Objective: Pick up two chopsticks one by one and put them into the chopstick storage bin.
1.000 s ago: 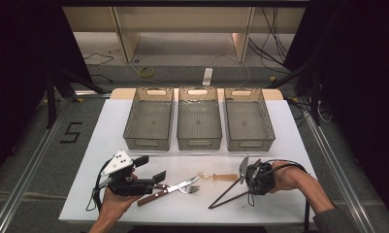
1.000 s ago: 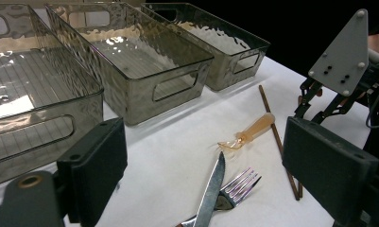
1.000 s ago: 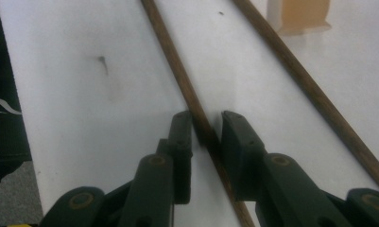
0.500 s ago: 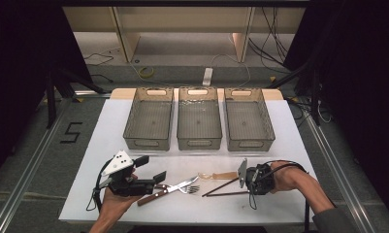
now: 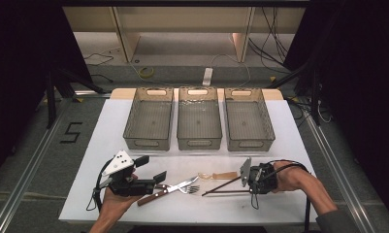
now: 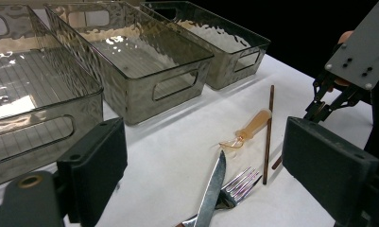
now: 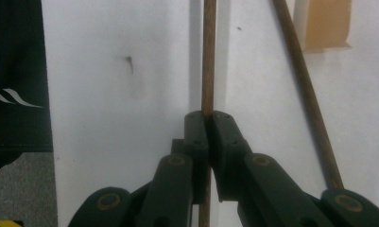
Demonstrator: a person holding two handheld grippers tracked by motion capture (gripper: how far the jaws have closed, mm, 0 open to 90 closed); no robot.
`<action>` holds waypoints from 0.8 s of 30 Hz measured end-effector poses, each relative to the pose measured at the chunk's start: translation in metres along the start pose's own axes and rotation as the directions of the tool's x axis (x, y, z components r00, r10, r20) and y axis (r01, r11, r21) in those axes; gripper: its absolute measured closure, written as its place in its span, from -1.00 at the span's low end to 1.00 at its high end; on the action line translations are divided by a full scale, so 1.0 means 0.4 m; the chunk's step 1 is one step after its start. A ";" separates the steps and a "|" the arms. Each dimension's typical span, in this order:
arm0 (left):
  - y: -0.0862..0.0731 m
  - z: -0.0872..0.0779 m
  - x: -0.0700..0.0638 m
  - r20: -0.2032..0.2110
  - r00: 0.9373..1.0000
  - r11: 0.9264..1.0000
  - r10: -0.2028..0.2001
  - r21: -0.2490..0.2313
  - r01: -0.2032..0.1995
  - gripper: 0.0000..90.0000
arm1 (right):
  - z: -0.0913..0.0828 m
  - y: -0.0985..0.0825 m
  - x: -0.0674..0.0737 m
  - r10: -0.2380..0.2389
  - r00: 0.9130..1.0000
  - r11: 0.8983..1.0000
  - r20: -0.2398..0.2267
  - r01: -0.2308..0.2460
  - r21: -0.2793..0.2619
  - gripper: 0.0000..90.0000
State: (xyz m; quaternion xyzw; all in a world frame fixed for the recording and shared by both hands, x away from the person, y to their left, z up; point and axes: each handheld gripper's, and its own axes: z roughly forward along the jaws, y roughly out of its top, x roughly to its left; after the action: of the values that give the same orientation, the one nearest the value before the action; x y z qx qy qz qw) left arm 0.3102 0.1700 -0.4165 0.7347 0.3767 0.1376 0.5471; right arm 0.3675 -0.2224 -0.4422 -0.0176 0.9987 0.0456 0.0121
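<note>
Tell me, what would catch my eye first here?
Three see-through bins stand in a row at the far side of the white table. In front, the right gripper has shut on one brown chopstick, beside a knife and fork near the open left gripper.

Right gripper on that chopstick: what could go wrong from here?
1. The right gripper is shut on one chopstick near its end, so the long free part may swing or slip on lifting.
2. The second chopstick lies loose close beside it and could get dragged or rolled.
3. The chopsticks' far tips sit near the fork and amber spoon; a sweep could knock them.
</note>
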 end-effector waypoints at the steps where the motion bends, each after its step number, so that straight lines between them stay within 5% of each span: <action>1: 0.000 0.000 0.001 0.000 1.000 1.000 0.002 -0.001 -0.002 -0.68 | -0.003 -0.001 0.001 0.001 1.000 1.000 0.003 -0.001 -0.005 0.91; 9: 0.000 0.000 0.000 0.000 1.000 1.000 -0.001 -0.002 0.001 -0.68 | -0.037 -0.003 0.006 0.039 0.998 0.995 0.045 -0.034 -0.095 0.91; 14: 0.001 -0.001 0.002 0.004 1.000 1.000 -0.016 -0.007 0.016 -0.68 | -0.060 -0.006 0.001 0.116 0.990 0.980 0.080 -0.101 -0.172 0.91; 19: 0.001 0.003 0.000 0.013 1.000 1.000 -0.019 0.001 0.019 -0.68 | -0.077 -0.011 -0.009 0.224 0.970 0.939 0.091 -0.190 -0.287 0.91; 24: 0.003 0.009 -0.003 0.037 0.998 0.999 -0.046 -0.005 0.046 -0.68 | -0.076 0.000 -0.010 0.333 0.940 0.881 0.076 -0.281 -0.381 0.91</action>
State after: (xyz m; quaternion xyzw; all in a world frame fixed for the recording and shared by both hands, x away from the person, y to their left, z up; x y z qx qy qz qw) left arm 0.3120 0.1665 -0.4165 0.7267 0.3831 0.1126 0.5590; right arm 0.3708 -0.2252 -0.4117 0.1425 0.9595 0.2327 0.0708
